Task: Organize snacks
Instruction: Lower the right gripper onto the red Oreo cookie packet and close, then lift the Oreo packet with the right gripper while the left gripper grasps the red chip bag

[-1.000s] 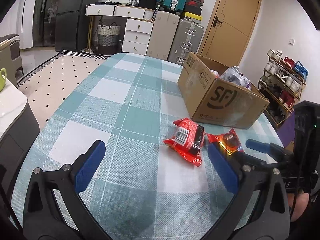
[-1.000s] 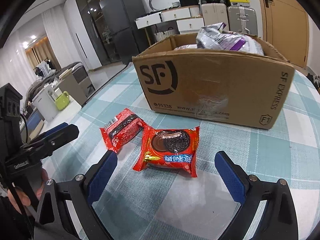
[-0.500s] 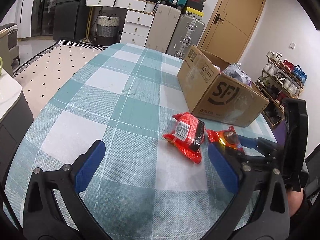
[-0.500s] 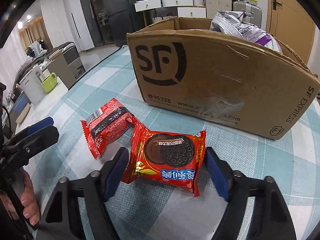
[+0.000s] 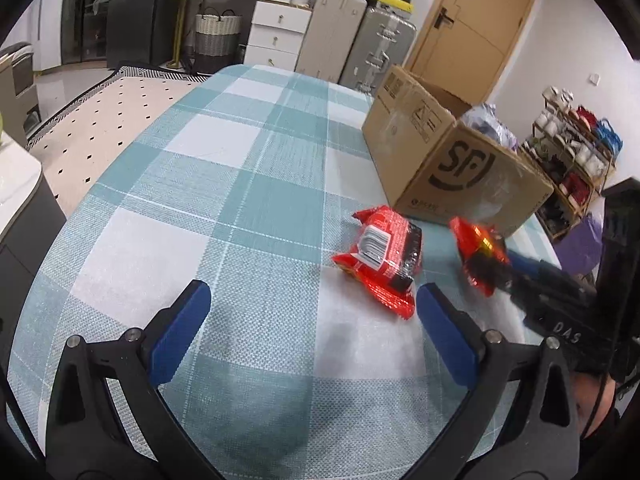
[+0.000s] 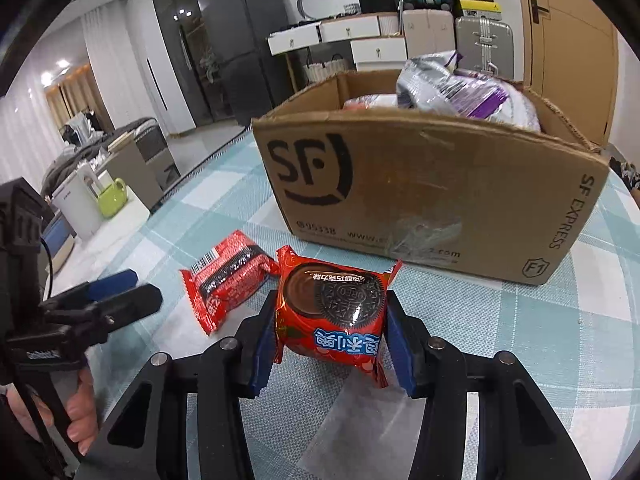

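My right gripper (image 6: pixel 330 336) is shut on a red Oreo packet (image 6: pixel 334 316) and holds it tilted, a little above the checked tablecloth; it shows in the left wrist view (image 5: pixel 478 256) at the right. A second red snack packet (image 5: pixel 382 258) lies on the cloth, also seen in the right wrist view (image 6: pixel 232 276) to the left of the held one. My left gripper (image 5: pixel 310 320) is open and empty, just short of that packet. A cardboard SF box (image 6: pixel 432 200) with snack bags (image 6: pixel 464 92) inside stands behind both packets.
The table (image 5: pixel 224 184) has a teal and white checked cloth. The box (image 5: pixel 452 164) stands at its far right. A shoe rack (image 5: pixel 576 152) is beyond the table's right edge. Suitcases (image 5: pixel 360 36) and drawers stand along the back wall.
My right gripper closed on the Oreo packet and lifted it off the cloth. My left gripper stayed open, with the other packet lying where it was.
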The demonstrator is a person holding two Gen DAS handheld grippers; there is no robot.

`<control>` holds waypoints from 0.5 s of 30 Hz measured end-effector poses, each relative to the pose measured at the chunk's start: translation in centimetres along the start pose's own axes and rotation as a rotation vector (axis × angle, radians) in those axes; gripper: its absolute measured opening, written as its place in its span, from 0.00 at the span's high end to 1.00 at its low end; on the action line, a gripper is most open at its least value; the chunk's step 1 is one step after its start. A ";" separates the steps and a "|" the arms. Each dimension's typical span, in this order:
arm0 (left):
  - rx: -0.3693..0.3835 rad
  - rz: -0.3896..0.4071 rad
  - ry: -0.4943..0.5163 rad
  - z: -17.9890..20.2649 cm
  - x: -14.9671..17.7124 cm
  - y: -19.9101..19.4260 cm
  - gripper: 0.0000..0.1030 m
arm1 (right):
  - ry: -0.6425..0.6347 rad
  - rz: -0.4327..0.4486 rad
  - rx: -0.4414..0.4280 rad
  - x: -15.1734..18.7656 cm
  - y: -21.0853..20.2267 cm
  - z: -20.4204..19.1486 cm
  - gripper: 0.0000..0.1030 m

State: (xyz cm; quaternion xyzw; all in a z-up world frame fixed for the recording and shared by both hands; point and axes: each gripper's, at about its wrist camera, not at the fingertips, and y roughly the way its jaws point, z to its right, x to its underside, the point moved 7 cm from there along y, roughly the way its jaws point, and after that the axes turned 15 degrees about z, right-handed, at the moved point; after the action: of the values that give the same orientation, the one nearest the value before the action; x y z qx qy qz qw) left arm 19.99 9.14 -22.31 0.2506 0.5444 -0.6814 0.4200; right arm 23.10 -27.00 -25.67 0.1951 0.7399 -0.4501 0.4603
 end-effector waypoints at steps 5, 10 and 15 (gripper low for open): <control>-0.006 -0.026 0.059 1.0 0.1 0.7 0.00 | 0.028 0.065 -0.027 -0.7 -1.8 0.5 0.52; -0.016 -0.071 0.110 2.0 0.1 1.8 0.00 | 0.056 0.113 -0.054 -1.2 -3.1 0.9 0.52; -0.001 -0.113 0.138 3.0 -0.2 2.9 0.00 | 0.092 0.137 -0.080 -1.4 -3.8 1.5 0.52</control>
State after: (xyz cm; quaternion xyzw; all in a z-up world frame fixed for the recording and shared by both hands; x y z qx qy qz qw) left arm 22.86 6.13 -22.84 0.2656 0.5858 -0.6849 0.3423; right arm 21.89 -30.02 -22.89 0.2472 0.7626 -0.3781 0.4630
